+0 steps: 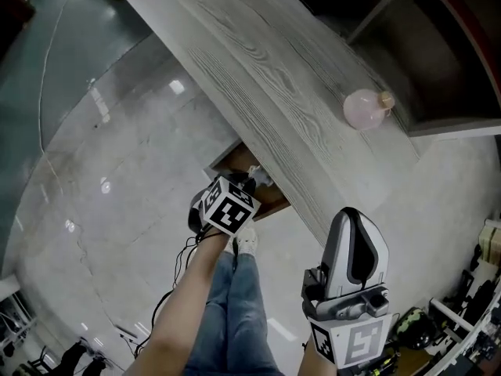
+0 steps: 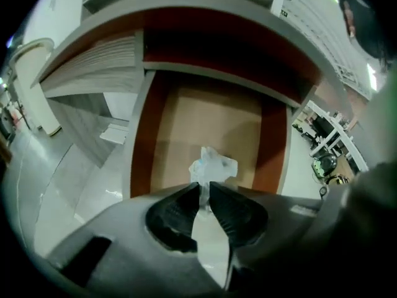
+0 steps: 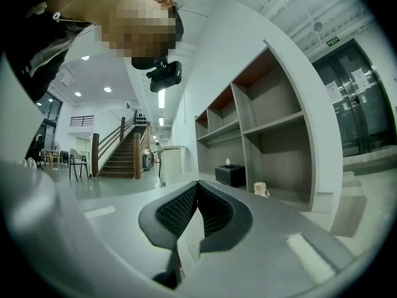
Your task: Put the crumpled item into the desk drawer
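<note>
Hanging over the drawer [image 2: 205, 120], left gripper [image 2: 205, 184] pinches crumpled item [image 2: 214, 165]; right gripper [image 3: 197, 183] closed.

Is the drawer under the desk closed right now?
No, the drawer stands pulled out, its brown floor showing behind the crumpled item.

Crumpled white translucent plastic item [image 2: 213, 165]; open wooden desk drawer [image 2: 273, 143] tan floor, red-brown walls; flat desk top [image 1: 258, 61] grey wood-grain; my left gripper [image 2: 205, 186] dark grey.

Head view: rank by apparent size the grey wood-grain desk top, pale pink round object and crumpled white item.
1. grey wood-grain desk top
2. pale pink round object
3. crumpled white item: only a scrap shows, so unsure
</note>
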### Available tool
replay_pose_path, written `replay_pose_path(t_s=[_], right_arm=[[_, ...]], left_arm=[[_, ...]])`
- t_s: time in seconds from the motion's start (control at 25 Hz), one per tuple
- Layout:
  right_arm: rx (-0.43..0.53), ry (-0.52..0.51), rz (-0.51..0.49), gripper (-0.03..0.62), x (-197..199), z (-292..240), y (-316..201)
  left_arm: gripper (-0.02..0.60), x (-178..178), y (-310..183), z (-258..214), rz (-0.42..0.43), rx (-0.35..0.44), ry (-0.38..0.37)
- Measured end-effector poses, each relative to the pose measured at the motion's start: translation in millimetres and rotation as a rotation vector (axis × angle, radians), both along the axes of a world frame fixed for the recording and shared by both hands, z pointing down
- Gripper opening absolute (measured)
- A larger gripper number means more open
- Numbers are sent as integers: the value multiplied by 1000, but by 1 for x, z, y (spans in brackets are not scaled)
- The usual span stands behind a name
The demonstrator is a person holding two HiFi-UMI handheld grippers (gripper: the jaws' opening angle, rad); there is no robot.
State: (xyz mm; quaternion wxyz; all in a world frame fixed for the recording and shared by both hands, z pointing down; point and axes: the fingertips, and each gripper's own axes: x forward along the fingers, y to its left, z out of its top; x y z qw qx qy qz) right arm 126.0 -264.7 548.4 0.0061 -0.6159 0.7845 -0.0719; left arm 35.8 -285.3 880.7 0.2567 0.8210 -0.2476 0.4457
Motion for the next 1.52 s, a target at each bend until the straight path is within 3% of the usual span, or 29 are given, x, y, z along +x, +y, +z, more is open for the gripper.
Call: replay_pose_path(t_s=[0.16,0.28,0.4,0.48,0.64,0.72,0.84,0.92,1.12,1.28,1.52], right_arm=[[-20,-14,3,6,7,11,1],[-29,-21,-7,6,7,13,0],[-14,-34,-11,6,8,0,-6],[10,-52,-13,6,9,-20,-14],[59,-79,1,6,15,-81,-24],[109,-101,5,6,16,-124,-34],[193,-112,12,6,17,-190,-54],[208,-103,20,6,16,-224,-52],[267,-53,16,9,4,-276,-36],[291,-40,15,9,-1,-290,-25],[264,-27,19,9,-1,-280,-13]], left_arm=[[76,2,-2,11,-1,-29,-8],[156,-2,-2,-1,-17,-22,21],[176,-13,-2,-32,-54,13,55],[158,-25,-7,-71,-107,67,93],[66,-50,-25,-194,-253,226,270],[58,-61,-49,-275,-306,364,378],[32,-75,-86,-406,-313,628,485],[1,-86,-86,-482,-307,775,536],[0,-105,-57,-612,-266,1080,622],[0,-110,-37,-649,-247,1175,633],[0,-110,-22,-638,-254,1159,626]])
